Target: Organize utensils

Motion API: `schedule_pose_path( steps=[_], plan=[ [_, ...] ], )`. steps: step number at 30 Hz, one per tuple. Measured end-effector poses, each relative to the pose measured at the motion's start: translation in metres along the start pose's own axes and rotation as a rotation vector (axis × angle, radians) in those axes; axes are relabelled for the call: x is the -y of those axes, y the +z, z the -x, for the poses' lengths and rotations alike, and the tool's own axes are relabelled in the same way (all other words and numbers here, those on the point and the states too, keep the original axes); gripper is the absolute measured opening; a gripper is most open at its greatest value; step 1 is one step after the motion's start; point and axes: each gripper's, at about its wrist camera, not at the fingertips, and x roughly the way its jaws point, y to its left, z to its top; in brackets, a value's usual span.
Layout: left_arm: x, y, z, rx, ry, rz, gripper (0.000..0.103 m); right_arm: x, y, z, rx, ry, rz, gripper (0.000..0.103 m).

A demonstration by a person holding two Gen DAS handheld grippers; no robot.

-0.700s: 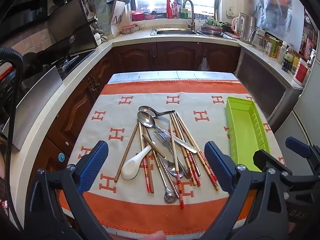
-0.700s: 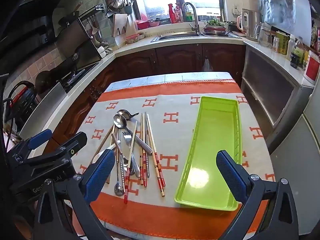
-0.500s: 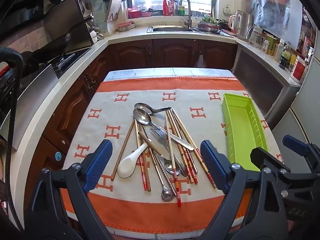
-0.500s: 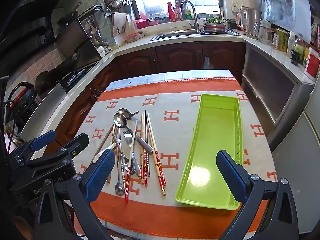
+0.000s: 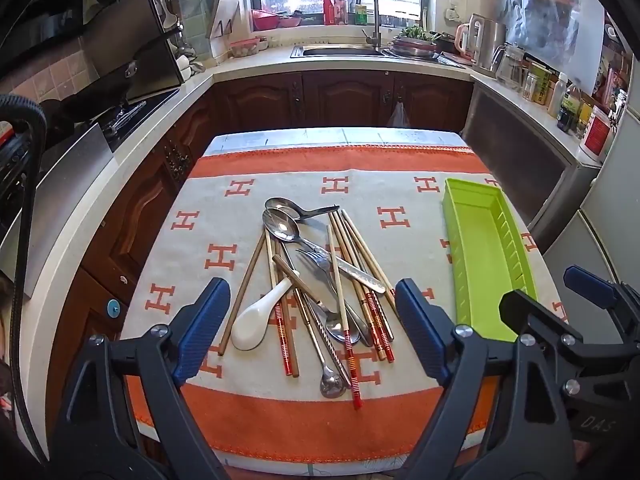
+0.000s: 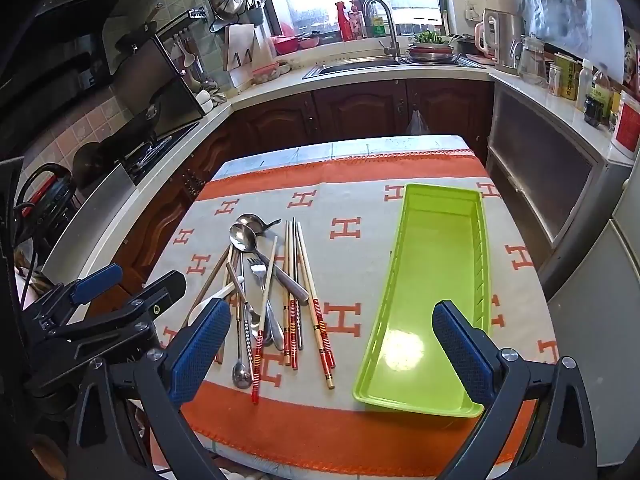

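Note:
A jumbled pile of utensils (image 5: pixel 316 280) lies in the middle of the orange-and-cream tablecloth (image 5: pixel 240 216): metal spoons (image 5: pixel 282 226), a fork (image 5: pixel 316 258), a white ceramic spoon (image 5: pixel 250 326) and several chopsticks (image 5: pixel 360 252). A long lime-green tray (image 5: pixel 484 256) lies to the right of the pile with nothing in it. My left gripper (image 5: pixel 312 328) hovers open above the near end of the pile, holding nothing. My right gripper (image 6: pixel 330 348) hangs open over the table's near edge, between the pile (image 6: pixel 264 288) and the tray (image 6: pixel 432 280).
Dark wooden cabinets and a pale counter wrap around the table, with a sink (image 5: pixel 340 50) at the far wall and a stove (image 5: pixel 120 116) on the left. Bottles and jars (image 5: pixel 560 96) line the right counter. Bare cloth lies left of the pile and beyond it.
The pile now sits slightly higher in the left wrist view, so that gripper has shifted a little. The right wrist view is almost unchanged. Both grippers stay open.

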Motion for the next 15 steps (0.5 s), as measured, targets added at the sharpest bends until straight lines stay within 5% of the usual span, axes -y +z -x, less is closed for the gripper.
schedule_pose_path(
  steps=[15],
  plan=[
    [-0.0019, -0.0014, -0.0034, -0.022, -0.011, 0.007, 0.082, -0.0024, -0.0052, -0.0036, -0.01, 0.01, -0.003, 0.102]
  ],
)
